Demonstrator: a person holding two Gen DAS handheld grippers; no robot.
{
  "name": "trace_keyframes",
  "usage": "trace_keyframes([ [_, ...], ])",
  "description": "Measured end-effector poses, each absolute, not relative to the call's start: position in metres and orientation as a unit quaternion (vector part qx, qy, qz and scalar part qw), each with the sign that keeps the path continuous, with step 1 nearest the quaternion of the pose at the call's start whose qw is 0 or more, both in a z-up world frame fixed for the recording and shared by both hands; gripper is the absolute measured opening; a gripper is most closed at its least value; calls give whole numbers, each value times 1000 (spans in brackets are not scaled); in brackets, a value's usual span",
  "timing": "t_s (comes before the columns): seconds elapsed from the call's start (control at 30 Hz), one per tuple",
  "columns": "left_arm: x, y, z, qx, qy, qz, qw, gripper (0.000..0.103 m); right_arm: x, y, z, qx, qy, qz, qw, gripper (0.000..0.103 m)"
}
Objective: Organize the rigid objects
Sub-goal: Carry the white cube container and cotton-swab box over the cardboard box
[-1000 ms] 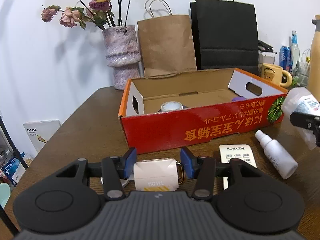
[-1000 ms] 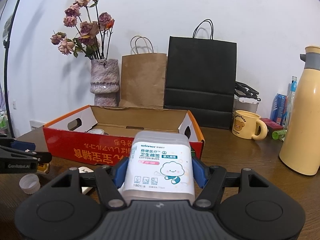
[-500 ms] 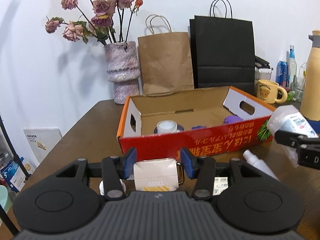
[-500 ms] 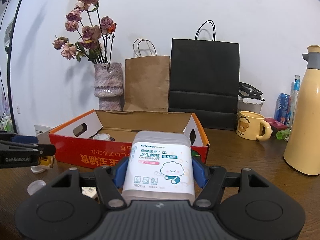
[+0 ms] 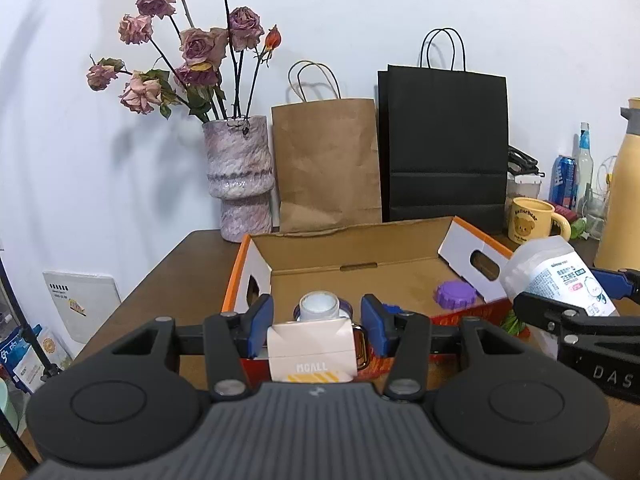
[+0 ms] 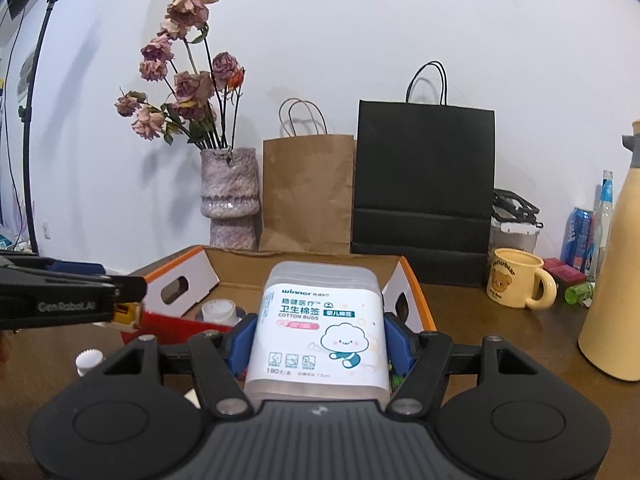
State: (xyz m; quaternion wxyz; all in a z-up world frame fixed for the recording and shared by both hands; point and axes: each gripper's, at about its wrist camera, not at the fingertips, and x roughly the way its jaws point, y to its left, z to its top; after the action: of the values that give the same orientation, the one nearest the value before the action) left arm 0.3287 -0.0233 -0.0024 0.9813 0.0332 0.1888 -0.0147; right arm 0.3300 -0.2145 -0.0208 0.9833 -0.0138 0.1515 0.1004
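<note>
Left wrist view: the left gripper is clamped narrowly on a small cream box, carried above the red carton's near wall at 12 o'clock. The right gripper, half spread, grips a cotton-bud tub. Both loads look mid-carry; next, each needs lowering onto bare carton floor before letting go.

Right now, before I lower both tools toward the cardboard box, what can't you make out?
- Left wrist view: the box floor behind the held MOALL case.
- Right wrist view: the cotton buds tub hides the middle of the box.
- Both views: the tabletop under each tool.
- Right wrist view: the yellow flask is cut by the edge.
</note>
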Motion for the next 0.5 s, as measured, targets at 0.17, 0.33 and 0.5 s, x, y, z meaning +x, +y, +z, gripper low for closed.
trace_keyframes([
  [0.17, 344, -26, 2, 25, 187, -11, 982, 50, 342, -209, -14, -12, 147, 103, 984, 65],
  [0.33, 362, -27, 6, 15, 187, -4, 982, 50, 355, -204, -10, -11, 143, 105, 984, 65],
  [0.5, 380, -27, 9, 5, 184, 2, 983, 50, 372, -200, -8, -7, 142, 104, 984, 65],
])
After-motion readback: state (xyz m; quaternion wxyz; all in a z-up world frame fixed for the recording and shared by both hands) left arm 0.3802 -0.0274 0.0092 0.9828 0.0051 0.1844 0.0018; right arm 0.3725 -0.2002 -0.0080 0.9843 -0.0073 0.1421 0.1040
